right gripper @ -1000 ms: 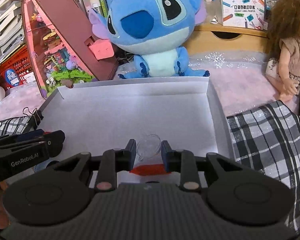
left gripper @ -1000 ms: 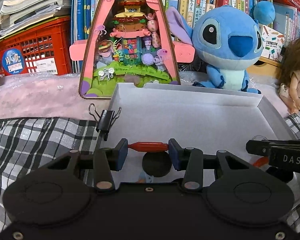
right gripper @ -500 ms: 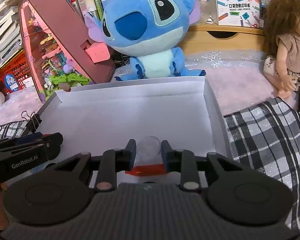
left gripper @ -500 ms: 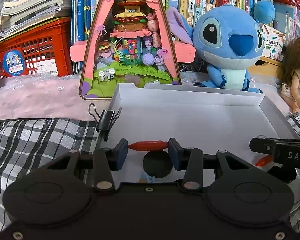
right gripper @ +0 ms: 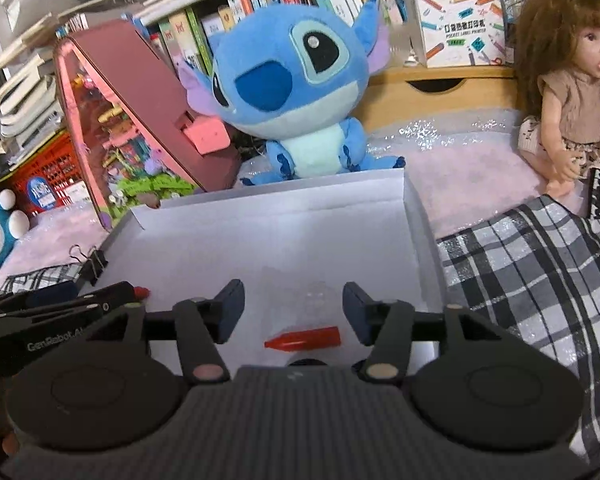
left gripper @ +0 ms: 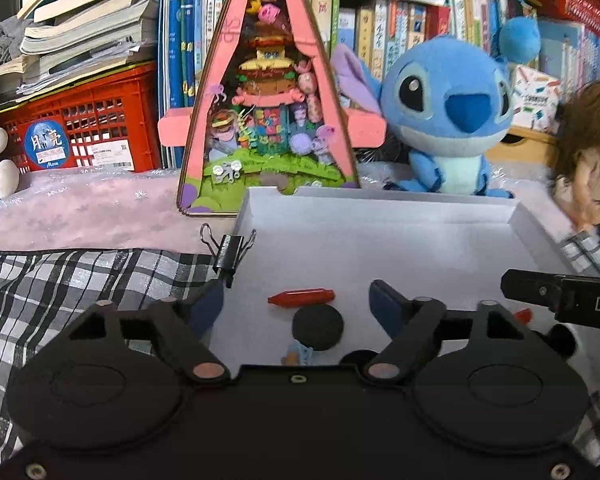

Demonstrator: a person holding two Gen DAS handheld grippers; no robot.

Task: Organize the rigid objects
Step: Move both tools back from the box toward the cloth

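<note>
Release step: both the left hand-held gripper [left gripper: 296, 304] and right hand-held gripper [right gripper: 293, 304] have just been opening, jaws wide, red crayon [left gripper: 301, 298] and clear cup [right gripper: 315, 297] lying free in the white tray [left gripper: 380, 208]; next, withdraw toward 6 o'clock.

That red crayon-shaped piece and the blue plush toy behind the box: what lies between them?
In the left wrist view, only bare white box floor and its back wall separate the red crayon-shaped piece from the blue plush toy.

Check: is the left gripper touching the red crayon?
Apart. The left wrist view shows the left gripper open, the red crayon clear of both fingers.
</note>
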